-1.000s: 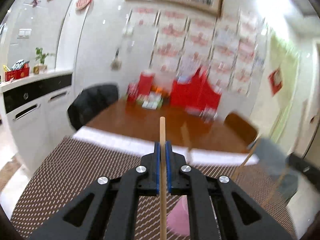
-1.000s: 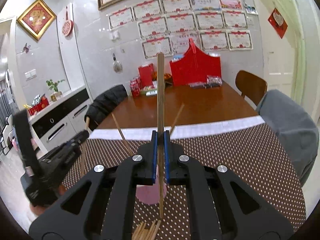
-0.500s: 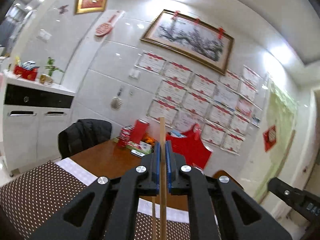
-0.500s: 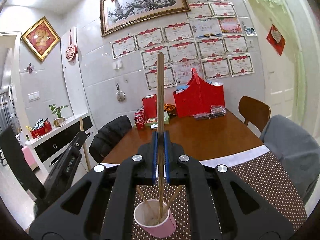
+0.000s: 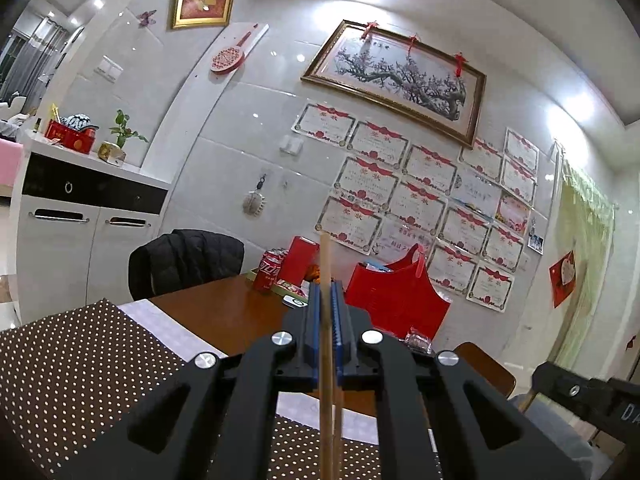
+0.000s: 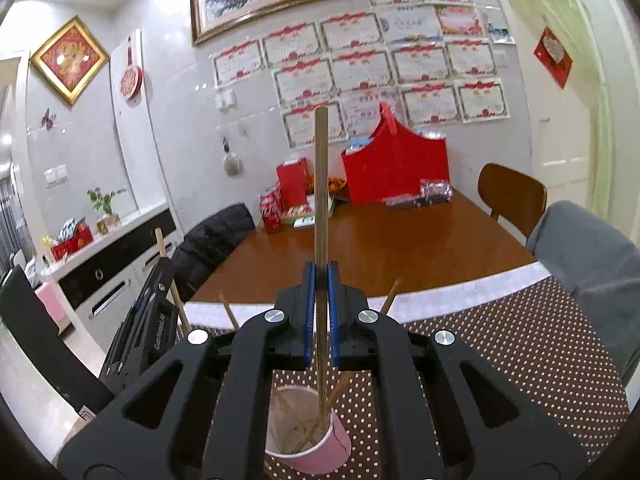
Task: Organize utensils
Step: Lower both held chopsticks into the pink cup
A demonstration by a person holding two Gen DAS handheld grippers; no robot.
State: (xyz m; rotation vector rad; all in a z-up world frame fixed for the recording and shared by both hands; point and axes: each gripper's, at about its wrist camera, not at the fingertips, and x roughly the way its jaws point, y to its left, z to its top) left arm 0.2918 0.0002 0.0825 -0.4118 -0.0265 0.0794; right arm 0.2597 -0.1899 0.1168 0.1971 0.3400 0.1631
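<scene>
The table [image 6: 420, 240] is brown wood at its far side, and a dark dotted mat [image 6: 520, 360] covers its near edge. A pink cup [image 6: 316, 452] stands on the mat near that edge, already holding a few chopsticks that lean against its rim.

The right gripper [image 6: 320, 312] hangs directly above the cup. Its fingers are pressed together on a dark chopstick [image 6: 321, 184], which stands nearly upright, its long axis running down through the fingers, and its lower tip is already inside the cup's mouth. The coming move likely turns on this: the stick points straight into the cup, so letting go or lowering a little should seat it.

The left gripper [image 5: 325, 328] pinches a pale chopstick [image 5: 326, 264] the same way, upright between fingers pressed together. In the right wrist view it sits off to the left of the cup, toward the table's left edge. The cup is not visible in the left wrist view, so the right hand is clearly the nearer one and seems due to drop first.
</scene>
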